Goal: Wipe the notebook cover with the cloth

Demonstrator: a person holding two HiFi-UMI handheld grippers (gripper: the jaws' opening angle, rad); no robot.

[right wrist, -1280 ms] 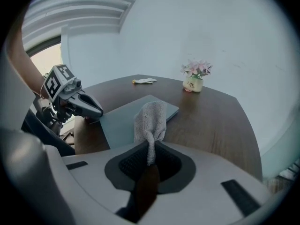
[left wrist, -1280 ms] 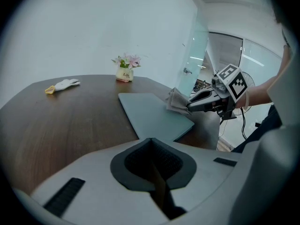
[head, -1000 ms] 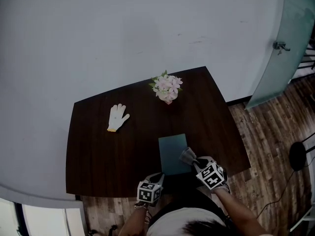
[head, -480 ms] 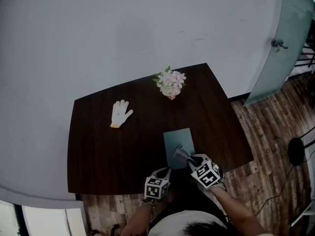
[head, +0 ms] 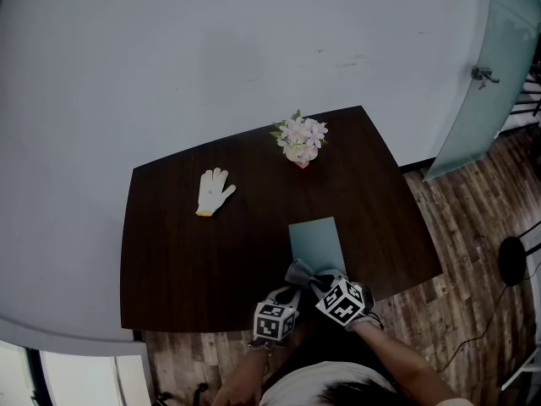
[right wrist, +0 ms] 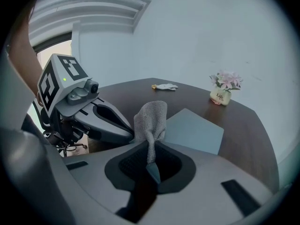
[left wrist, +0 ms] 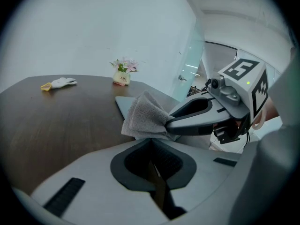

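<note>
A grey-blue notebook [head: 318, 241] lies flat near the table's front edge, seen also in the right gripper view [right wrist: 196, 131] and the left gripper view [left wrist: 123, 105]. My right gripper [head: 314, 280] is shut on a grey cloth [head: 299, 271], which sticks out of its jaws [right wrist: 151, 120] over the notebook's near-left corner. I cannot tell whether the cloth touches the cover. My left gripper [head: 287, 297] sits just left of the right one, at the table's front edge, its jaws closed on nothing [left wrist: 154, 172]. The cloth [left wrist: 144, 116] and the right gripper [left wrist: 199, 117] lie right in front of it.
The dark wooden table [head: 169, 252] stands against a pale wall. A white glove [head: 214, 191] lies at the back left, and a small pot of pink flowers [head: 302, 139] stands at the back middle. A glass door [head: 490, 74] and wood floor lie to the right.
My right gripper has drawn the cloth from the notebook's near-right part toward its near-left corner. The left gripper has come closer to the right one.
</note>
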